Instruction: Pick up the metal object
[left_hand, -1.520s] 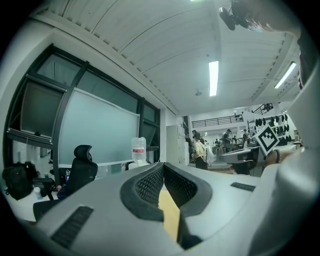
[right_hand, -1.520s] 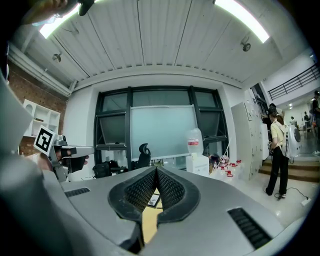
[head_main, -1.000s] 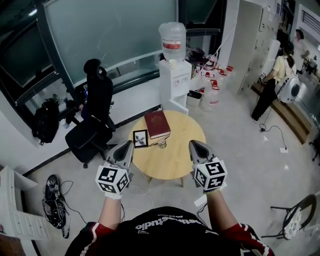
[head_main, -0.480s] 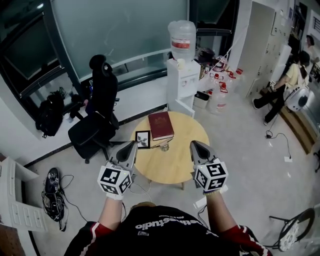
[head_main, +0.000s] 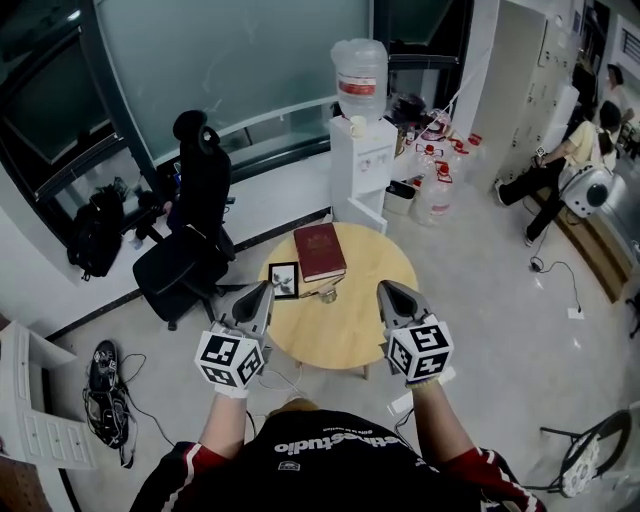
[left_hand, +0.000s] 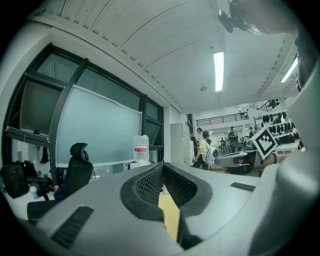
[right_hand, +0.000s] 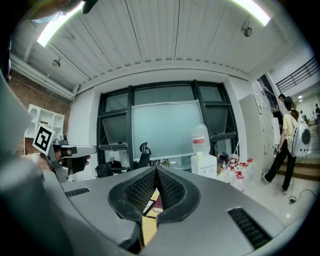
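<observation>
A: Jaw state?
B: Both clenched on nothing. The left gripper (head_main: 262, 291) has its tips meeting, and only the tabletop (head_main: 345, 335) shows through the slot behind them. The right gripper (head_main: 386, 290) is the same.
A: Why are they held there?
B: Reads as a ready pose. They're side by side and roughly level, over the near edge of the round tabletop, one on each side of its middle. Neither is committed, so either could take the pick. My guess is the right one has the clearer lane.
A: Target?
B: The metal object (head_main: 326, 293) is on the tabletop, left of centre and toward the far side. It sits just near of the red book (head_main: 319, 250) and just right of the picture frame (head_main: 283, 278), and it's apart from both grippers.
A: What does it look like?
B: Small and low, with a pale glint and a thin dark bit trailing left. Too small to tell its shape.
A: Risk?
B: It's crowded by the frame and the book. The jaws need to open before the reach.
</observation>
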